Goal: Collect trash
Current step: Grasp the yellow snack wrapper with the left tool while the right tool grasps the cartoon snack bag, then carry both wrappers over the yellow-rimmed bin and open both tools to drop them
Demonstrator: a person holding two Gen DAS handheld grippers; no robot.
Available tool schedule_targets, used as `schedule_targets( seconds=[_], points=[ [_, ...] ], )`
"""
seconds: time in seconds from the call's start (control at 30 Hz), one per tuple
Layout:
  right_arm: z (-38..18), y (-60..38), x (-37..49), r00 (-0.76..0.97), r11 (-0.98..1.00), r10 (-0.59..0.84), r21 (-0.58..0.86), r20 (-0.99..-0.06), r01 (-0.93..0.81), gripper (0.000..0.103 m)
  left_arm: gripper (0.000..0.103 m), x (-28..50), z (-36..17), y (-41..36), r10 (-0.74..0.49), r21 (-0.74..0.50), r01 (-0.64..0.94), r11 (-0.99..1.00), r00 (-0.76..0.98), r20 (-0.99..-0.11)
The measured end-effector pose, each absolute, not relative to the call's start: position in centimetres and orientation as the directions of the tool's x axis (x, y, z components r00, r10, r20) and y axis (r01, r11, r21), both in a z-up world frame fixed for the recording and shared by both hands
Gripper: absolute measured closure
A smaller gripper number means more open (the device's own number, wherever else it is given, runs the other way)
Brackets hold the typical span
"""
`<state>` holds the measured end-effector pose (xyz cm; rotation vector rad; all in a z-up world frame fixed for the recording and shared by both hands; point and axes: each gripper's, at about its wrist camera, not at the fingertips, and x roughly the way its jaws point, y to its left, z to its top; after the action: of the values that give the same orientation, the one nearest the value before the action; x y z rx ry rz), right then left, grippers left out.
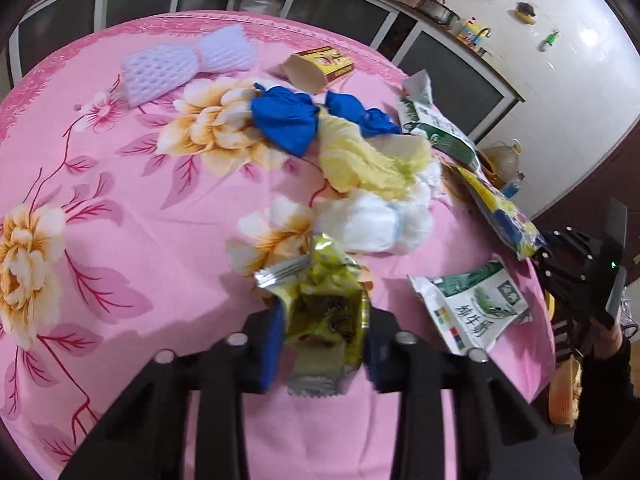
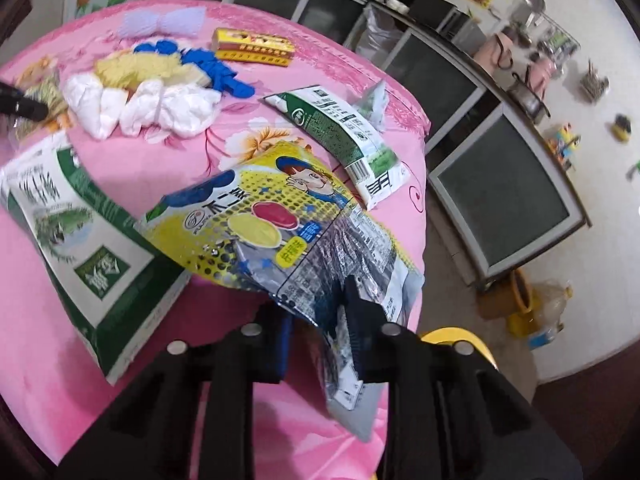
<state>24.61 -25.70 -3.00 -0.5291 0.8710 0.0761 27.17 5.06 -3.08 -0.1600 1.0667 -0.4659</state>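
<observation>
- Left gripper (image 1: 322, 344): pads clamped on crumpled yellow-green snack wrapper (image 1: 324, 312), over pink floral tablecloth (image 1: 132, 216).
- Right gripper (image 2: 320, 332): pads pinching silver end of yellow cartoon snack bag (image 2: 264, 232), at table's right edge.
- Green-white pouch (image 2: 76, 236): touching the bag's left side.
- Tissue heap (image 1: 376, 216): mid-table.
- Open cloth: left half.

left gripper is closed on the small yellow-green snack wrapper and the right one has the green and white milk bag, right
Not quite. The right gripper is closed on the yellow cartoon snack bag, as the right wrist view shows. The left gripper does hold the yellow-green snack wrapper.
</observation>
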Motion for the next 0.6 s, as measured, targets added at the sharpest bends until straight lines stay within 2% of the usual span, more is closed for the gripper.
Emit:
schedule_targets(
  seconds=[0.07,0.13,0.37,0.6],
  points=[
    [-2.4,-25.7,24.2,0.665,0.883,-0.115,-0.383,-0.738,-0.271,0.088,0.083,26.9,-2.9,4.9,-0.438,-0.334,0.302,0.893,0.407,-0.802],
    [-1.1,-26.2,23.3,0.681,0.913,-0.061,-0.316,-0.729,-0.257,0.089,0.085,26.2,-2.2,5.1,-0.461,-0.352,0.315,0.881,0.41,-0.787],
    [3.3,-27.1,20.1,0.712,0.952,0.067,-0.169,-0.699,-0.255,0.09,0.085,23.2,1.9,6.8,-0.489,-0.353,0.348,0.869,0.485,-0.725],
    [4.8,-26.8,16.8,0.737,0.959,0.104,-0.129,-0.668,-0.252,0.09,0.085,20.0,4.3,7.5,-0.493,-0.332,0.375,0.866,0.526,-0.693]
  ],
)
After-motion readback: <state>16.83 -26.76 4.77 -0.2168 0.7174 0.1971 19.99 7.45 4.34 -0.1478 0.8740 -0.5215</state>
